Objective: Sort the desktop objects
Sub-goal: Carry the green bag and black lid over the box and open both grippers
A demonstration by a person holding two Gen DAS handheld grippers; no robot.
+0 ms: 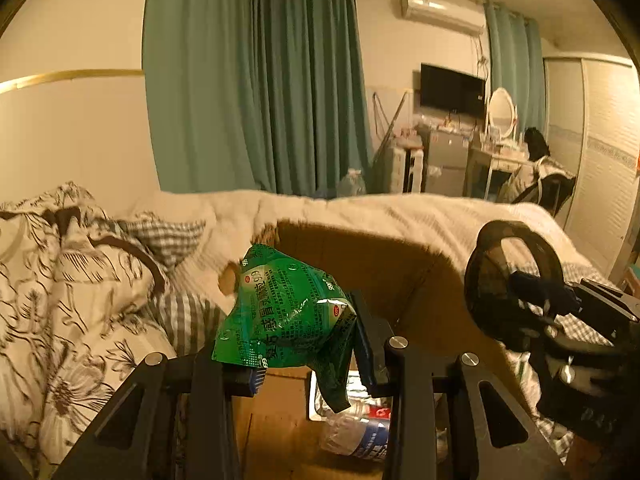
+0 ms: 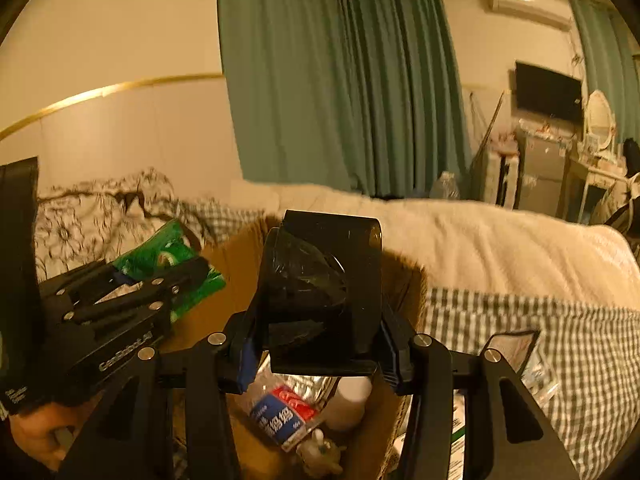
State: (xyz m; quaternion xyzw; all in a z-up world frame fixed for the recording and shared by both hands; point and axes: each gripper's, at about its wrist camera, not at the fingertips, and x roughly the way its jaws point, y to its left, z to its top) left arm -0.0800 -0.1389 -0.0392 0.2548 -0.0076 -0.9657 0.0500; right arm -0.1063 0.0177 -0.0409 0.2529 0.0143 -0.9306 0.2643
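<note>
Both claws are loaded and hang over the open cardboard box (image 1: pixel 404 276) on the bed. L gripper (image 1: pixel 308 344) is pinching a crumpled green foil packet (image 1: pixel 288 304); the packet bulges up above the pads, w/ a loose tail drooping below them toward the box floor. R gripper (image 2: pixel 320 344) is clamped on a black glossy container (image 2: pixel 324 280), prob. a folded plastic tray or case, exact type unclear; it stands up ahead of the pads & blocks most of the view fwd. From the right wrist view the L claw sits off to the left, packet sticking out past its tip near the box's left wall. Straight below both claws, inside the box: a clear water bottle w/ blue-red label (image 2: pixel 280 412), a white bottle (image 2: pixel 352 400) beside it, and some silver foil under them. So the drop step looks like what's in hand. To do it well, imo: get each claw fully inside the rim line before letting go, esp. the L one, since the packet is light & could snag on the wall or slide out onto the floral bedding (image 1: pixel 80 280) to its left. Lower first, then spread the pads. Release one at a time so the claws don't bump. The black item is stiff & tall, so tip it flat or it may lean over the rim onto the checked blanket (image 2: pixel 540 340) right of the claw.
</note>
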